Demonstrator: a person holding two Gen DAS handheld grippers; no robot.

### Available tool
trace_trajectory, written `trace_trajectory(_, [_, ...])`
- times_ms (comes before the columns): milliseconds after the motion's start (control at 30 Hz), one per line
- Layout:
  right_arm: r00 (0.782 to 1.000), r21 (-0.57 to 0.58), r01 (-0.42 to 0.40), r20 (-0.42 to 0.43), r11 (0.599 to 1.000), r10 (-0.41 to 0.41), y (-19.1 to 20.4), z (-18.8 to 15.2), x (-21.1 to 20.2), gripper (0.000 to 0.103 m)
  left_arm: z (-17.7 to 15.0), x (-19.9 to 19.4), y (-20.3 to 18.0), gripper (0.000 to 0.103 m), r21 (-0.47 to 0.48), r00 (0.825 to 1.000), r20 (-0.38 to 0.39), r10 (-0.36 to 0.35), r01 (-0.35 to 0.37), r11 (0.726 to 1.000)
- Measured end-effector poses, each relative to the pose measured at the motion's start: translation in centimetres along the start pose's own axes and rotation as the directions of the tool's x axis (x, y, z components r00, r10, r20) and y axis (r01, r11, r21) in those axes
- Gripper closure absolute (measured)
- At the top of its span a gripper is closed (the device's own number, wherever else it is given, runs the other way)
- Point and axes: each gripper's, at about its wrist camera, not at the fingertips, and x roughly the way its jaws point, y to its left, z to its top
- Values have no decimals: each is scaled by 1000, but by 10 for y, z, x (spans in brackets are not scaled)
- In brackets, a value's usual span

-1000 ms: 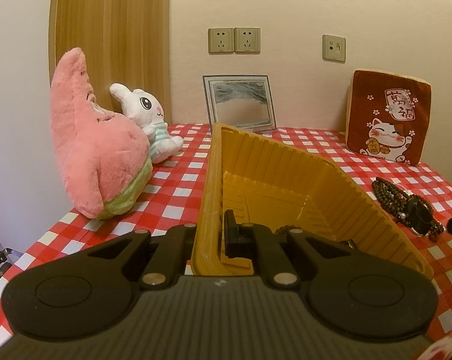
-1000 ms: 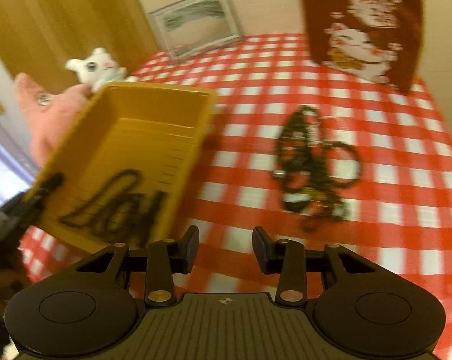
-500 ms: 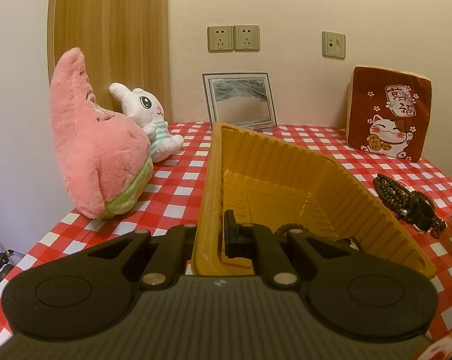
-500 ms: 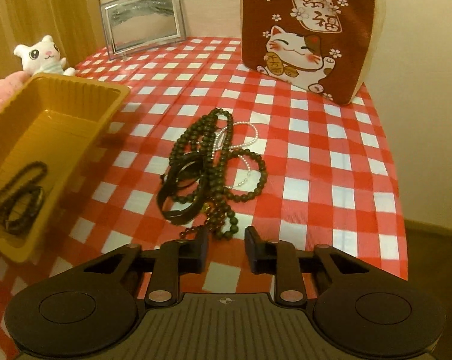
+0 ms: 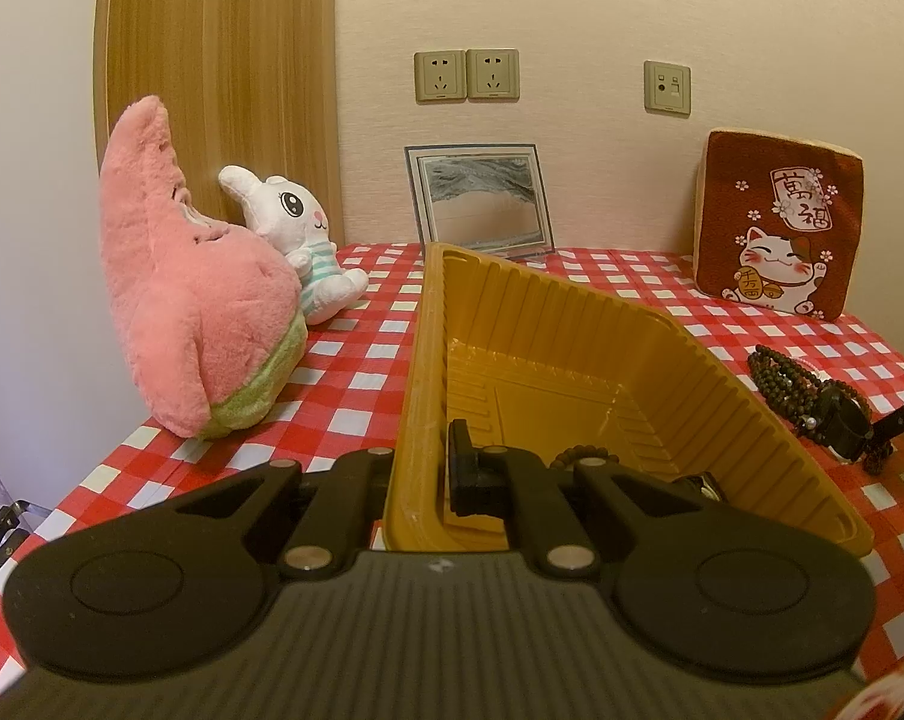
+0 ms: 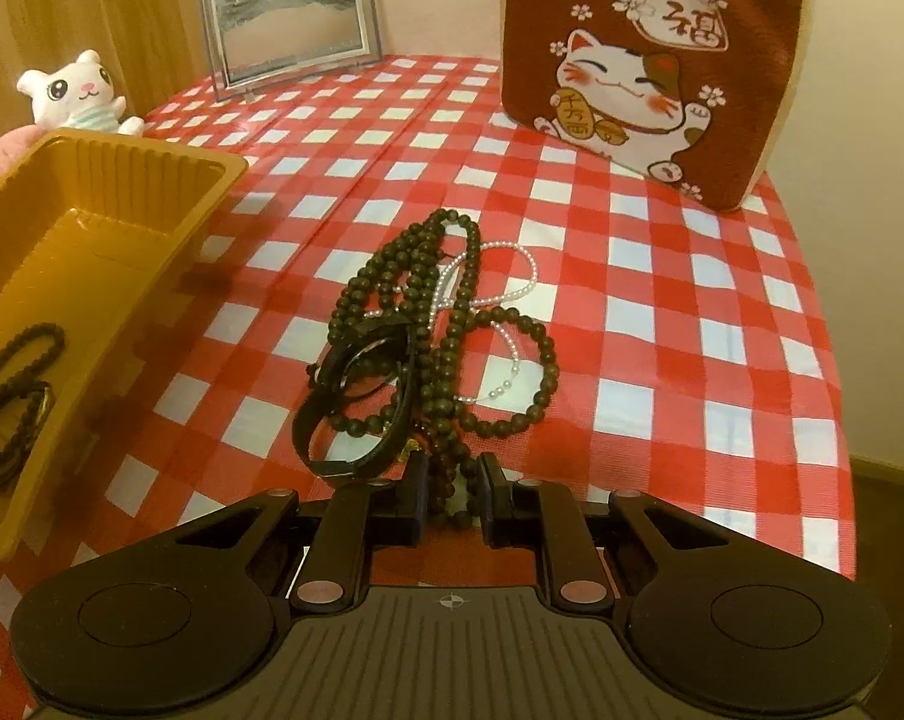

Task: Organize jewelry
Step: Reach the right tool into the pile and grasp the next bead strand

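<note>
My left gripper [image 5: 419,474] is shut on the near left wall of the yellow tray [image 5: 572,324], one finger outside and one inside. In the tray [image 6: 122,150] lie a dark bead bracelet [image 6: 20,354] and a black band. To its right on the checked cloth is a tangled pile: a long dark bead necklace [image 6: 452,324], a black watch [image 6: 362,372] and a thin pearl strand [image 6: 512,294]. My right gripper [image 6: 450,498] is low over the pile's near end. Its jaws are closing with necklace beads between them, and a small gap shows at the pads.
A pink plush [image 5: 194,312] and a white bunny [image 5: 296,228] stand left of the tray. A framed picture [image 6: 290,30] and a red cat cushion [image 6: 644,54] stand at the back by the wall. The table's right edge [image 6: 836,420] drops off close to the pile.
My right gripper has swung from above the tray to the right, sunk onto the jewelry pile, and its jaws have narrowed around the necklace beads. The left gripper and tray have not moved.
</note>
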Motion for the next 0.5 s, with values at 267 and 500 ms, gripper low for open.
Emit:
trace_trajectory(267, [1000,-18,-16,7,1000,16,3,0,-2,101,0,0,0,97,-1,1000,0,0,0,1000])
trace_trajectory(500, [997,24,-52,57,998,50,0,5,-31,103,0,0,0,97,-1,1000,-1,0,0,1000])
